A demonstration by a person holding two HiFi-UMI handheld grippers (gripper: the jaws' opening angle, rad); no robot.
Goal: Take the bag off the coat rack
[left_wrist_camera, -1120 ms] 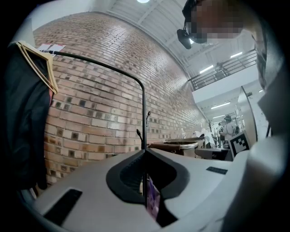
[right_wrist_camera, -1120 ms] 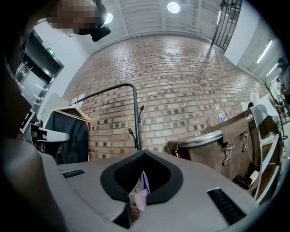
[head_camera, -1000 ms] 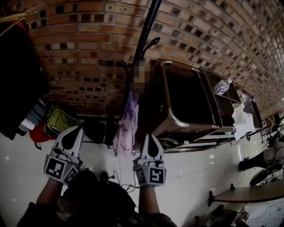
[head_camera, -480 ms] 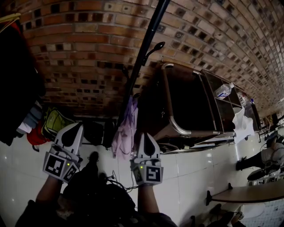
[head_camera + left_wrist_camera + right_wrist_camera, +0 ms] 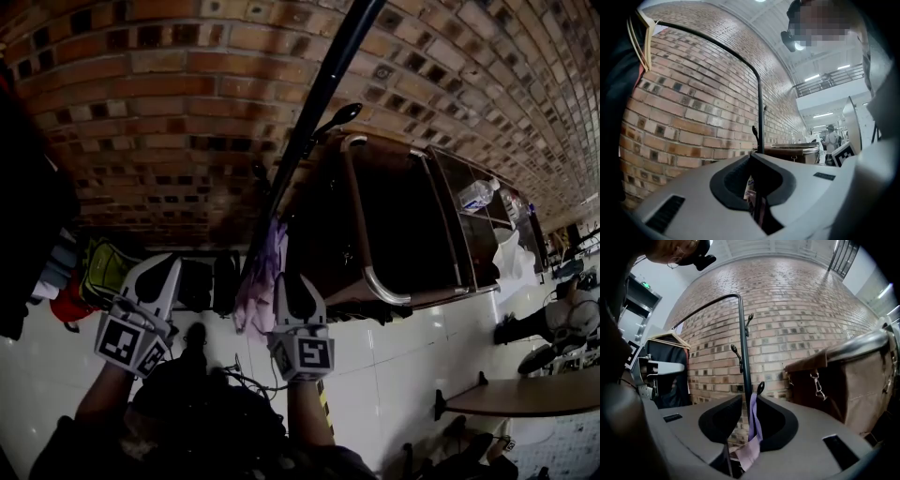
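Observation:
A pale purple bag hangs by its strap from a low hook on the black coat rack pole. My right gripper is right beside the bag, just to its right. In the right gripper view its jaws are opening, with the purple strap hanging in the gap between them and the pads not pressing on it. My left gripper hangs further left, apart from the bag. Its jaws look shut and hold nothing, and a strip of the bag shows through the slot.
A brown cart with a metal rim stands right of the rack against the brick wall. Dark clothes hang at the left above a yellow-green bag. Cables lie on the white tiles. A bench stands at the lower right.
The right gripper has moved left and up to the purple bag, and its jaws have parted. The left gripper has shifted slightly toward the rack. The view has tilted up the pole.

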